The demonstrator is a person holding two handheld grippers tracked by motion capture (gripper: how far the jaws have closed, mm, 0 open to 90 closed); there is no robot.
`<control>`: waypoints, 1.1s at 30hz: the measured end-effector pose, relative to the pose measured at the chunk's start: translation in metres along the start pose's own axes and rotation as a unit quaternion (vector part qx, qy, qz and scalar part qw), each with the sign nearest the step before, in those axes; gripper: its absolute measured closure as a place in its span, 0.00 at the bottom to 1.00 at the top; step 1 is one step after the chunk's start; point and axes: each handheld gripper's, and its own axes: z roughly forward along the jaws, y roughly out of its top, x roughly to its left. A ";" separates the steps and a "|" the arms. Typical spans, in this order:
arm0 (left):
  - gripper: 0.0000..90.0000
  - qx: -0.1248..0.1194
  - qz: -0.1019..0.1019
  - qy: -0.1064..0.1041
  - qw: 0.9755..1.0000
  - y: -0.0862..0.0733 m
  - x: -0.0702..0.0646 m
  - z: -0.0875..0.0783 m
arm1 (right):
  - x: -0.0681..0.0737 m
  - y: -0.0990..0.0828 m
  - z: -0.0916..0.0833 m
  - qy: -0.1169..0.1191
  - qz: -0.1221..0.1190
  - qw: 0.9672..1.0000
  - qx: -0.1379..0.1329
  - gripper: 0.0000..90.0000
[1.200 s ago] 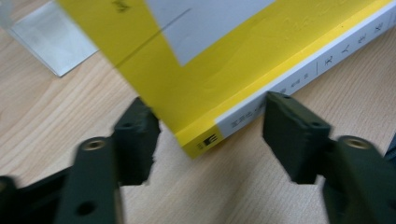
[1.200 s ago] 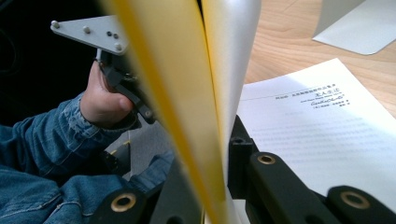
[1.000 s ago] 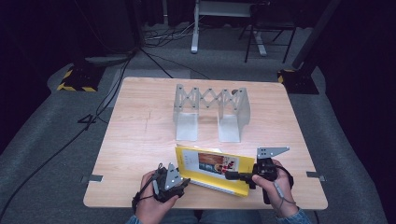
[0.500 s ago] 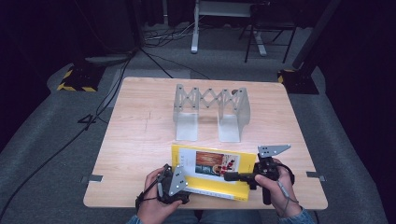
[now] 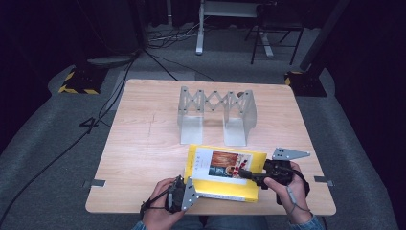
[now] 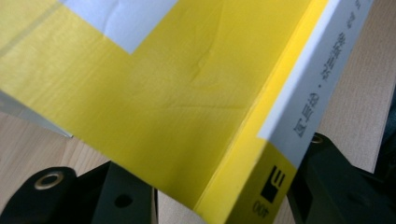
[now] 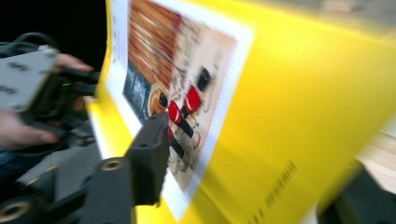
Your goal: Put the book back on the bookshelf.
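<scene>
Since a second ago: yellow book [image 5: 225,175] shifted a little rightward and squared up on the surface [image 5: 139,158], near corner no longer tilted toward the left hand [image 5: 158,211]. At the near edge, left gripper [image 5: 184,194] at the book's near-left corner, jaws just closing, spine and cover between them, apparently pinching that corner. Right gripper [image 5: 246,175] reaching in from the right over the cover picture, jaws just opening, spread either side of the book's edge, not pressing. Farther back, grey folding rack [image 5: 215,115] standing upright, well apart from the book.
</scene>
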 end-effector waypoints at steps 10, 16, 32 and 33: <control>0.70 -0.017 -0.008 -0.027 0.999 0.008 0.005 -0.007 | -0.001 0.011 -0.033 -0.116 -0.038 0.992 -0.030 0.29; 0.80 -0.038 -0.006 -0.044 0.998 0.018 0.012 -0.013 | 0.024 0.026 -0.036 -0.098 -0.096 0.990 -0.028 0.34; 0.85 -0.039 0.013 -0.071 0.997 0.023 0.020 -0.019 | 0.056 0.026 0.031 0.003 -0.199 0.977 0.077 0.35; 0.85 -0.038 0.013 -0.071 0.997 0.023 0.020 -0.020 | 0.055 0.025 0.034 0.004 -0.200 0.977 0.080 0.35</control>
